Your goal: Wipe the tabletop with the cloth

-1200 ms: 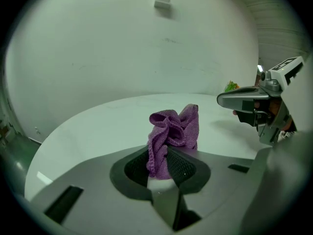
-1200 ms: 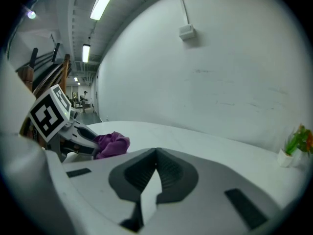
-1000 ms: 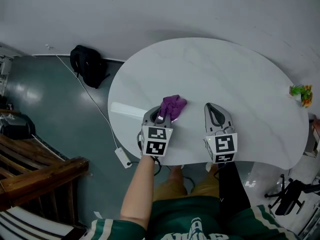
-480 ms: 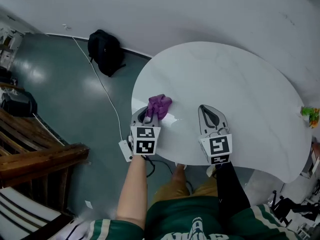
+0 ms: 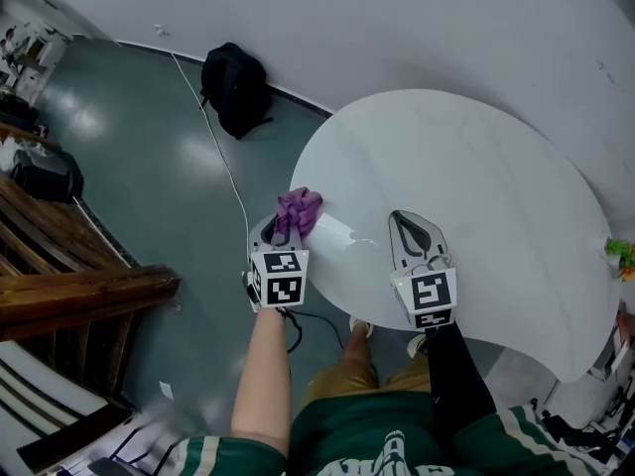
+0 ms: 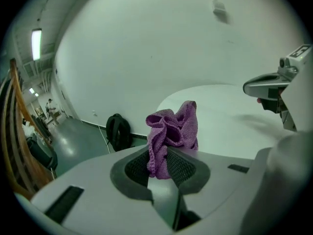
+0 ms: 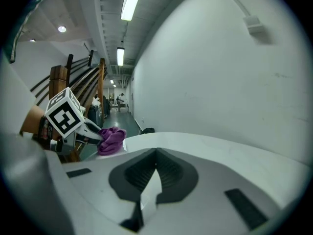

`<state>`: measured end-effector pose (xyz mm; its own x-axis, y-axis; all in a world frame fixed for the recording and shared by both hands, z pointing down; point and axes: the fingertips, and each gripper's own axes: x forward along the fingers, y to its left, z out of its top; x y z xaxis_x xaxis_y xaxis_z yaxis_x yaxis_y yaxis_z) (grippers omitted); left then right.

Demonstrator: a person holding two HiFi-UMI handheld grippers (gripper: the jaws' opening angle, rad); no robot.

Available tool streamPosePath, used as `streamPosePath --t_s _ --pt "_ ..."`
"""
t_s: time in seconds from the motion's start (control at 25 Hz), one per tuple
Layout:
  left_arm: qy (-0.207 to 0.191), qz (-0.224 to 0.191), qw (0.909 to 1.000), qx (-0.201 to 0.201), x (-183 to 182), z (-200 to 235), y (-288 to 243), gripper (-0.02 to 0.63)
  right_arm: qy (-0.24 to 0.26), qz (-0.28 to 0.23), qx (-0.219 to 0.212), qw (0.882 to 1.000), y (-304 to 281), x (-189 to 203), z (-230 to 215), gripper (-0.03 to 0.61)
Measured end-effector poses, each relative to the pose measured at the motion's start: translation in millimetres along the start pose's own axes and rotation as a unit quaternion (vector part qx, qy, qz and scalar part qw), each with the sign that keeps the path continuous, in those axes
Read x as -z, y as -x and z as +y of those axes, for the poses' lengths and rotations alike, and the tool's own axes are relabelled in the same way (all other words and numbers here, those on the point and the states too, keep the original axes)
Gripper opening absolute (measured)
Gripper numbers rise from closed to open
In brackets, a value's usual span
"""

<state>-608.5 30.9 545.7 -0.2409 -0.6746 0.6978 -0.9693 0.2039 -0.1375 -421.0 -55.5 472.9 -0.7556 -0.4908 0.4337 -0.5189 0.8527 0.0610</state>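
A crumpled purple cloth (image 5: 298, 209) sits at the left edge of the white rounded tabletop (image 5: 476, 167). My left gripper (image 5: 284, 228) is shut on it. In the left gripper view the cloth (image 6: 172, 133) stands up bunched from between the closed pads, with the table behind it. My right gripper (image 5: 413, 223) rests over the table near its front edge, well right of the cloth. Its jaws are shut with nothing between them (image 7: 156, 152). The right gripper view shows the cloth (image 7: 111, 139) and the left gripper (image 7: 90, 133) at the left.
A black backpack (image 5: 236, 89) lies on the grey floor by the wall, with a white cable (image 5: 223, 177) running past it. Wooden slatted furniture (image 5: 69, 291) stands at the left. A small green and orange object (image 5: 623, 254) sits at the table's right edge.
My left gripper has dragged the cloth leftward to the table's left edge. The right gripper has moved slightly left over the front edge, and the head view has swung left.
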Motion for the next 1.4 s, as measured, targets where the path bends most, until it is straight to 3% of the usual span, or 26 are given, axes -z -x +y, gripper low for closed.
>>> streamPosePath --t_s 0.16,0.32,0.52,0.68,0.88,1.08,1.4 --pt "-0.005 -0.018 0.9998 -0.004 -10.3 -2.6 1.0 0.075 -0.001 -0.001 0.021 1.000 16.9 0.2 -16.3 0.003" --pt "-0.028 -0.052 0.9981 0.016 -41.1 -35.0 10.6 0.075 -0.016 -0.002 0.066 0.998 56.3 7.9 -66.9 0.003" --pt "-0.044 -0.093 0.9928 0.061 -85.9 -116.9 30.1 0.075 -0.038 -0.005 0.120 0.992 115.3 29.4 -130.5 0.003" --pt "-0.072 -0.110 0.9849 0.112 -114.6 -206.8 39.9 0.074 -0.059 -0.016 0.170 0.984 177.0 48.7 -180.9 0.003" --pt "-0.108 -0.127 0.9698 0.178 -147.6 -340.6 53.0 0.075 -0.085 -0.011 0.227 0.970 264.9 93.7 -254.8 0.003" --pt "-0.131 -0.143 0.9518 0.237 -163.9 -470.0 80.9 0.074 -0.104 -0.017 0.297 0.949 369.5 131.2 -320.8 0.003" --pt "-0.180 -0.142 0.9085 0.349 -155.4 -680.0 133.2 0.075 -0.133 -0.005 0.401 0.906 534.5 208.2 -388.3 0.003"
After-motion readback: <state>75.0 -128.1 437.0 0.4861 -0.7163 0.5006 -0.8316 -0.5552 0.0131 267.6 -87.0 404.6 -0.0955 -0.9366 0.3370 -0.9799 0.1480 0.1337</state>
